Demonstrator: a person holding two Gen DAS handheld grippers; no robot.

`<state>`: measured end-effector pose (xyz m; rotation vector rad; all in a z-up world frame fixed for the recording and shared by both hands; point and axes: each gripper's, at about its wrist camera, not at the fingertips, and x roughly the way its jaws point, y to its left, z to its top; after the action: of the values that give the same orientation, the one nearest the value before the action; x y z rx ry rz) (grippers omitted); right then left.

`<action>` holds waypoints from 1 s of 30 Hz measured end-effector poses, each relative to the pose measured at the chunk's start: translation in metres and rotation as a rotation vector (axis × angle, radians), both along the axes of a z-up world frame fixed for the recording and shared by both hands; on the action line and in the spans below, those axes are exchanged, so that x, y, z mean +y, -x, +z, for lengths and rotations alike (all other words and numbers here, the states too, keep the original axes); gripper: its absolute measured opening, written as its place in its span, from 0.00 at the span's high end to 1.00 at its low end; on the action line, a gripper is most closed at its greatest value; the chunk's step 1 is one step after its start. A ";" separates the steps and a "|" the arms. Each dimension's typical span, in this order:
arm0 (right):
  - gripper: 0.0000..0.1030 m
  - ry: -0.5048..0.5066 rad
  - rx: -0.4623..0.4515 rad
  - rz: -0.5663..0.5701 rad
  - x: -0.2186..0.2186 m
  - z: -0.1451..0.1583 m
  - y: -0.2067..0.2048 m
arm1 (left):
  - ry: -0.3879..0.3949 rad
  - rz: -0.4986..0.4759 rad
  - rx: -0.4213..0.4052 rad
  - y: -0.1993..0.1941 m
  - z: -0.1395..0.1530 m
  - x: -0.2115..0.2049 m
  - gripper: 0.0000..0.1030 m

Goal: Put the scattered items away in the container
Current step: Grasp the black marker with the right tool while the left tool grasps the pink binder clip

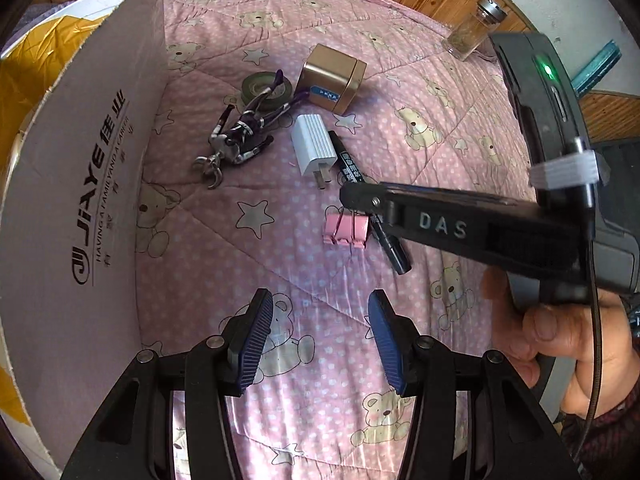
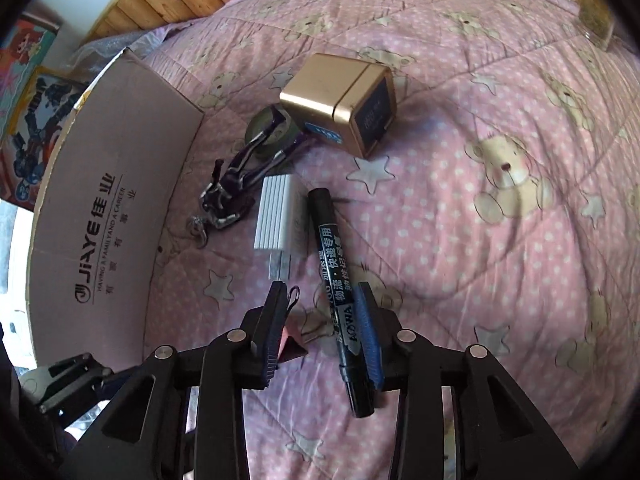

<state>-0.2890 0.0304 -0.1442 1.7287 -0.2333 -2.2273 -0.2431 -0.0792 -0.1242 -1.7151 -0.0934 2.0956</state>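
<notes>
Cardboard container, pale lilac wall, black "JiAYE" lettering, upright on edge.

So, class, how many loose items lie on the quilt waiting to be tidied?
6: tape roll, gold box, keychain, white charger, black marker, pink clips. More may be hidden.

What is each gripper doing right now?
Left gripper: open, holding nothing.
Right gripper: open, fingers straddling the pink binder clip and black marker pen, nothing gripped.
</notes>
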 end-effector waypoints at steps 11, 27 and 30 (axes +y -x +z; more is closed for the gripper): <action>0.61 0.155 -0.007 -0.110 0.057 0.007 -0.005 | -0.045 0.035 0.011 0.019 -0.011 0.015 0.50; 0.88 -0.054 0.026 0.004 0.049 -0.008 -0.007 | -0.012 0.181 -0.009 0.051 -0.032 0.009 0.47; 0.87 -0.064 0.023 -0.010 0.055 -0.009 -0.013 | 0.026 0.266 0.057 0.054 -0.024 -0.009 0.45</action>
<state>-0.2761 0.0856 -0.1528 1.7364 -0.1672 -2.2838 -0.2974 -0.0886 -0.1482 -1.7373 -0.2940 2.3425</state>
